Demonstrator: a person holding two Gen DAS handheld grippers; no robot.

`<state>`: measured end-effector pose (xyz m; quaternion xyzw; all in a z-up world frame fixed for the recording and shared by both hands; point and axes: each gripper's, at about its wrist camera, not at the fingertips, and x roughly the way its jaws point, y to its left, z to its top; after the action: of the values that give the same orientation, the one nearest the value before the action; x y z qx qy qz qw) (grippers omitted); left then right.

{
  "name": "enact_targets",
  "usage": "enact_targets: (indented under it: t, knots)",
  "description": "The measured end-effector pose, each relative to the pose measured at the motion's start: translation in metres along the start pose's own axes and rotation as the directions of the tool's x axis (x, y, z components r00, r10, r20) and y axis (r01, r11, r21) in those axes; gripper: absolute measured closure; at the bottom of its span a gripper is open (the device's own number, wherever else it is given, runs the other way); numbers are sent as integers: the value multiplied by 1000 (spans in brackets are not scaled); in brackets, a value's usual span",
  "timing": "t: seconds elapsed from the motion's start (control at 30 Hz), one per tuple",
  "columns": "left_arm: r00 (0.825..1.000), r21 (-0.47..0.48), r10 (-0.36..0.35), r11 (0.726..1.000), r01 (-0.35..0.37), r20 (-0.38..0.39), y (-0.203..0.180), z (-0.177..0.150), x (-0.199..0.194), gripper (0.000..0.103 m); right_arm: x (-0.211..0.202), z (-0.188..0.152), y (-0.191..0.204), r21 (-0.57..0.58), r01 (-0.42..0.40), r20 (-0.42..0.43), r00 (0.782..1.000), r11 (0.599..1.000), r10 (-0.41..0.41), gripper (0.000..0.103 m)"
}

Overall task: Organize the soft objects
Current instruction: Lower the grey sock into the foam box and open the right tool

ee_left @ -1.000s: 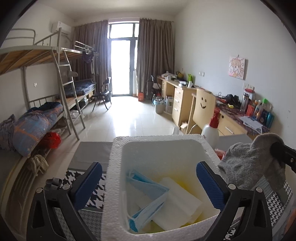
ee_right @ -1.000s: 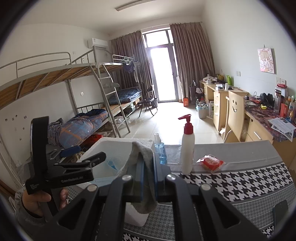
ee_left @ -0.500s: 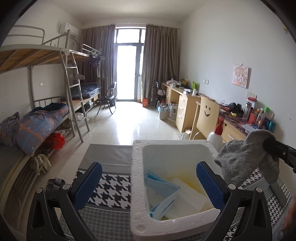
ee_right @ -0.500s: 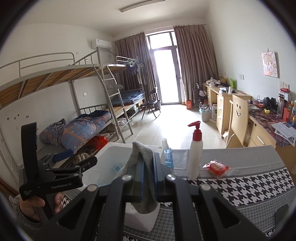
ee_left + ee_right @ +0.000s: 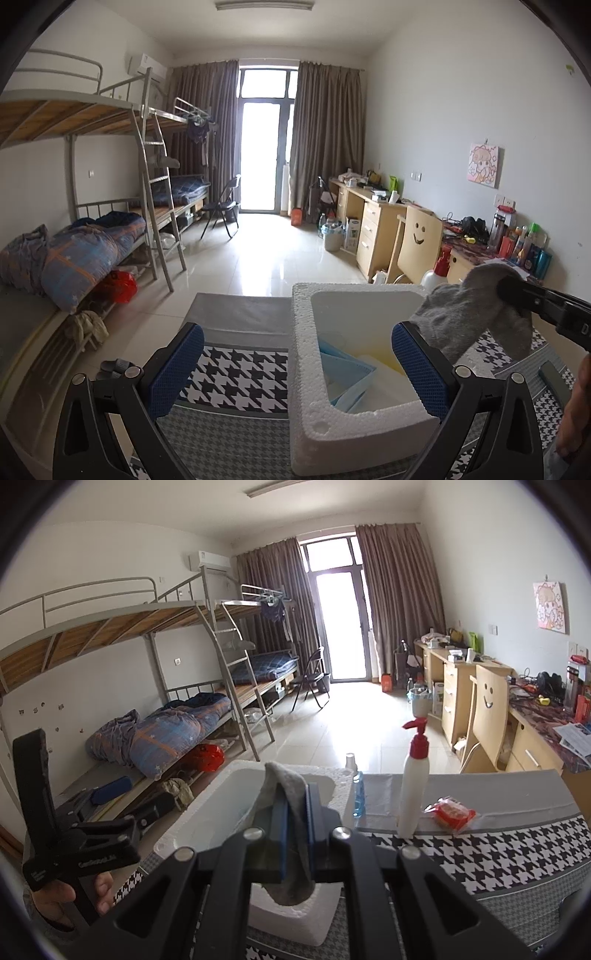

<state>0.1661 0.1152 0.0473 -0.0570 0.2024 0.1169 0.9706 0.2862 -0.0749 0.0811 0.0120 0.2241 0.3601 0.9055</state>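
Right gripper (image 5: 295, 823) pinches a gray sock (image 5: 286, 794) above the foam box (image 5: 306, 369); drop remains. Left gripper (image 5: 295, 365) is spread, empty.

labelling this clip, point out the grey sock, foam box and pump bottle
grey sock (image 5: 469, 317), left wrist view, middle of the hanging fabric
foam box (image 5: 306, 373), left wrist view, left wall
pump bottle (image 5: 412, 794), right wrist view, white body
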Motion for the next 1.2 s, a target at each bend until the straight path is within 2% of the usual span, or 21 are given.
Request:
enact_targets:
  t: [0.27,0.6,1.2]
  knots:
    - [1000,0,22,1000,-22,18,8,-6,-11,1,8,1,8,-4,-18,-18,1000,1000,18,92]
    - [1000,1,11,1000,-11,27,15,-13,-20,1,17,3,19,-7,-32,-47,998,999,32,92]
    - [999,-23,48,999,-47,24,34,-24,-36,1,42,1,26,-3,-21,-112,993,1000,21,92]
